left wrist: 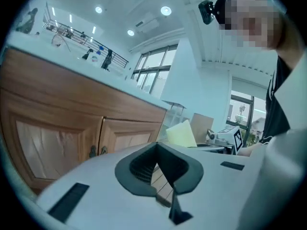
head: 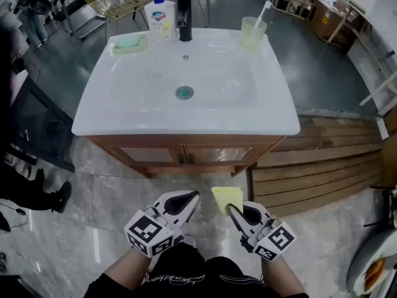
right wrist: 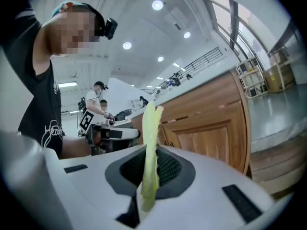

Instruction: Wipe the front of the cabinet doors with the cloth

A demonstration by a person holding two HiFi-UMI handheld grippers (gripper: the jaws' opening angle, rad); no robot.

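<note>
Shoe (head: 61, 197) of somebody standing by showed at the far left edge, on the shiny floor (head: 93, 228). Up on the white basin (head: 124, 110), a green soap dish (head: 129, 41) sat at the back left, then a soap bottle (head: 160, 17) just beside it, then the black tap (head: 184, 16). Down low in front, the left gripper (head: 188, 198) had its jaws pressed together on nothing, pointed toward the cabinet doors (head: 149, 154) but well short of them. The doors were closed under the basin, plain wood with small handles (head: 184, 159) where the two meet in the middle. Just right of the left gripper was the cloth (head: 227, 198), yellow and folded, standing up edge-on. The right gripper (head: 234, 211) was clamped on its lower end, so the cloth hung in the air out in front of the right-hand door, not touching the wood. Further right, at the back of the basin, a pale green cup (head: 253, 35) had a toothbrush (head: 263, 11) stuck in it. Right of the cabinet, wooden planks (head: 316, 172) lay along the floor
</note>
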